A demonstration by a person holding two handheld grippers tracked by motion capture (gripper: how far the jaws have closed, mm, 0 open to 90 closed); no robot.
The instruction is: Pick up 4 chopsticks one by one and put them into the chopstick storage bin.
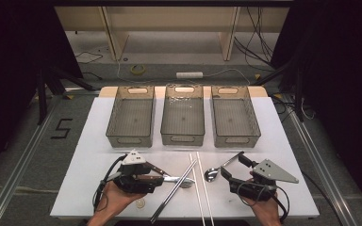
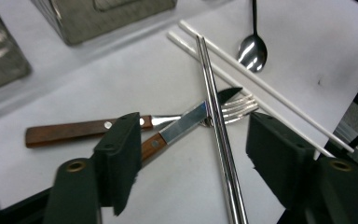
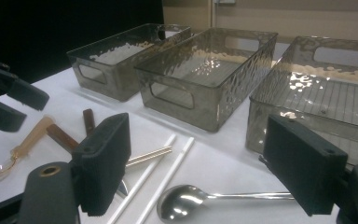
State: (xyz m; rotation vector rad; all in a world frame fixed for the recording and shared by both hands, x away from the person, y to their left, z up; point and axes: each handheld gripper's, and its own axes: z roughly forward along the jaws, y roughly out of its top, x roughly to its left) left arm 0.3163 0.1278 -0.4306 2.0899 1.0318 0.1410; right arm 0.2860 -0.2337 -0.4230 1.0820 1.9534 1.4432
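Cutlery lies unsorted on the near table: knife [image 2: 186, 122], fork [image 2: 228, 108], metal chopsticks [image 2: 216, 116], spoon [image 3: 186, 201]. Three far bins [image 1: 183, 117] hold none. Left gripper [image 2: 191, 156] straddles the knife and chopsticks, jaws apart, gripping nothing; right gripper [image 3: 196, 163] hovers open above the spoon.

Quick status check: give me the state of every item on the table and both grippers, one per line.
Left bin: empty.
Middle bin: empty.
Right bin: empty.
Knife: flat, lying across the fork.
Fork: flat, under the knife.
Metal chopsticks: lying over the knife and fork.
White chopsticks: flat, side by side.
Spoon: flat, bowl up.
Left gripper: jaws open above the cutlery pile, nothing held.
Right gripper: jaws open over the spoon, nothing held.
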